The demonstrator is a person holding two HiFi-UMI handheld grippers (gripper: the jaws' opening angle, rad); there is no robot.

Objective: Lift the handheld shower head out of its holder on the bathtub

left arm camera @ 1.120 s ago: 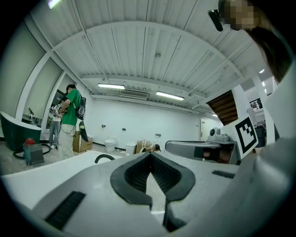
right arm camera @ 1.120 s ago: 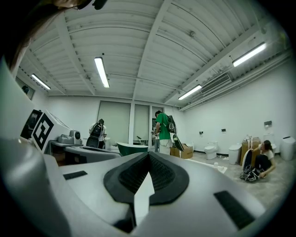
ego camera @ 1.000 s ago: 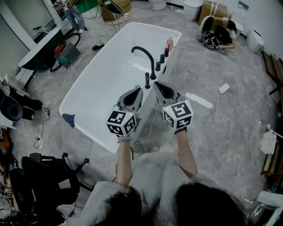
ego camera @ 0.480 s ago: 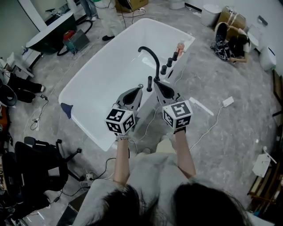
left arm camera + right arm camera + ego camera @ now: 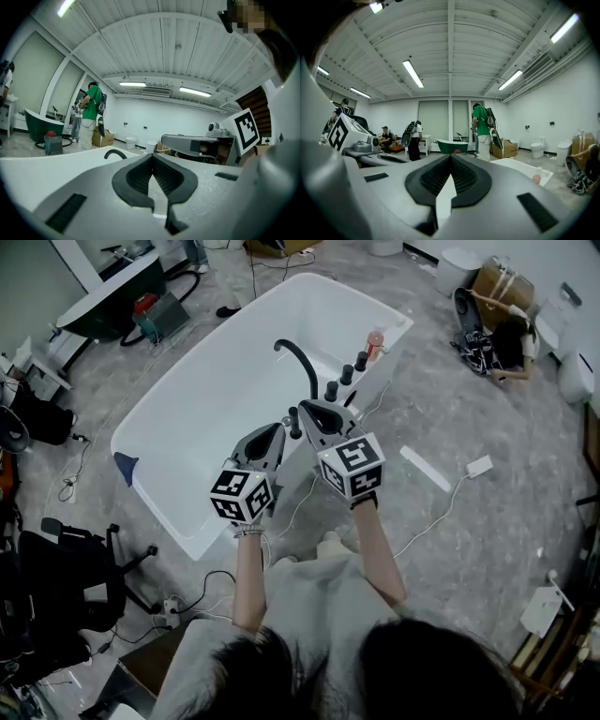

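Note:
The white bathtub carries a black curved spout and a row of black knobs on its right rim. The handheld shower head stands upright as a black stick in its holder at the near end of that row. In the head view my left gripper hovers just left of the shower head, and my right gripper just right of it. Both are shut and hold nothing. The left gripper view shows its shut tips and the spout; the right gripper view shows its shut tips.
A pink bottle stands on the rim beyond the knobs. A white cable and plug and a white strip lie on the floor at right. An office chair is at near left. People stand near a green tub.
Both grippers have moved forward toward the tub's fittings, from short of the rim to either side of the shower head. Both stayed shut.

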